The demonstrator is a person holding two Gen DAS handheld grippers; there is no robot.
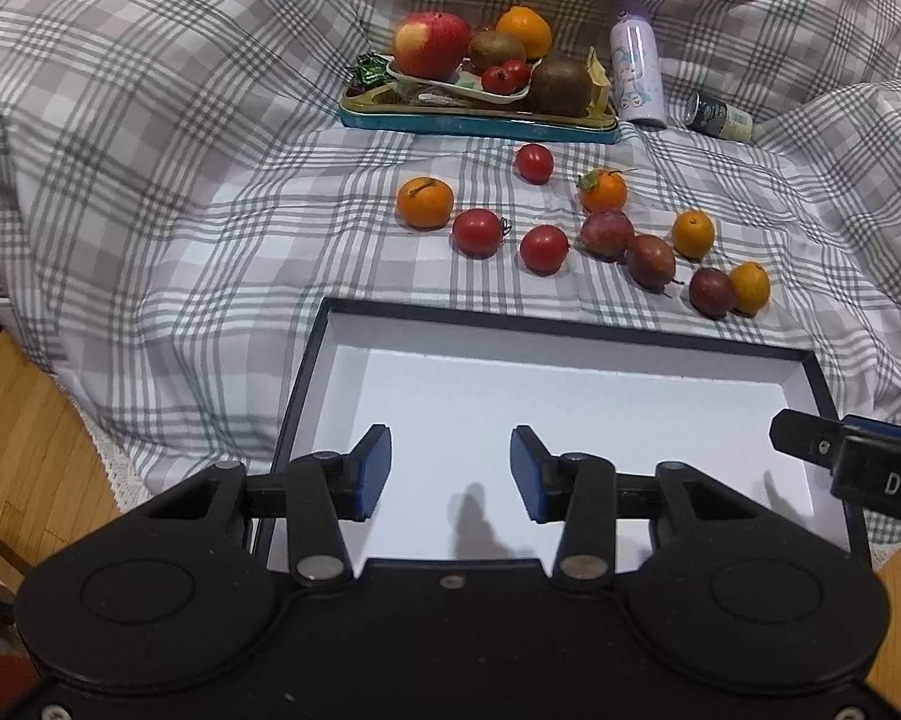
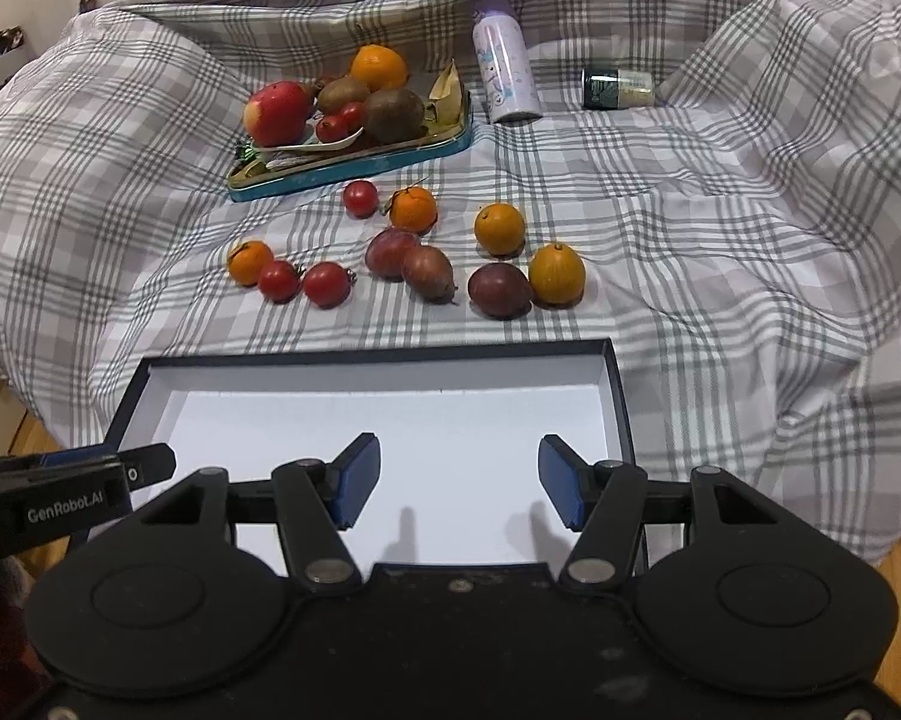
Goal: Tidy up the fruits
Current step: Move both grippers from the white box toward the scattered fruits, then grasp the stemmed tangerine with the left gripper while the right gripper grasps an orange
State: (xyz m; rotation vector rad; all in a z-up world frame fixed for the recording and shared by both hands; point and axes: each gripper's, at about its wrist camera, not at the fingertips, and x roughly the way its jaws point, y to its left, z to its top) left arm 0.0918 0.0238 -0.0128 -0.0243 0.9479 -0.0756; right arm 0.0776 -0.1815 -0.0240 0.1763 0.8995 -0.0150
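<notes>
Loose fruit lies on the checked bedcover beyond a black-rimmed white box [image 1: 330, 324] [image 2: 618, 372]: red tomatoes [image 1: 477, 232] [image 2: 327, 284], orange citrus [image 1: 425, 202] [image 2: 498, 228], and dark purple passion fruits [image 1: 650, 260] [image 2: 499, 290]. My left gripper [image 1: 450, 474] is open and empty above the box floor. My right gripper [image 2: 459, 480] is open and empty above the box too. Each gripper shows at the edge of the other's view.
A blue tin tray [image 1: 480, 123] [image 2: 354, 171] at the back holds an apple, kiwis, an orange and small tomatoes. A pale spray can [image 1: 636, 73] [image 2: 506, 69] and a dark jar [image 1: 720, 115] [image 2: 617, 88] lie right of it. Wooden floor [image 1: 24, 438] shows at the left.
</notes>
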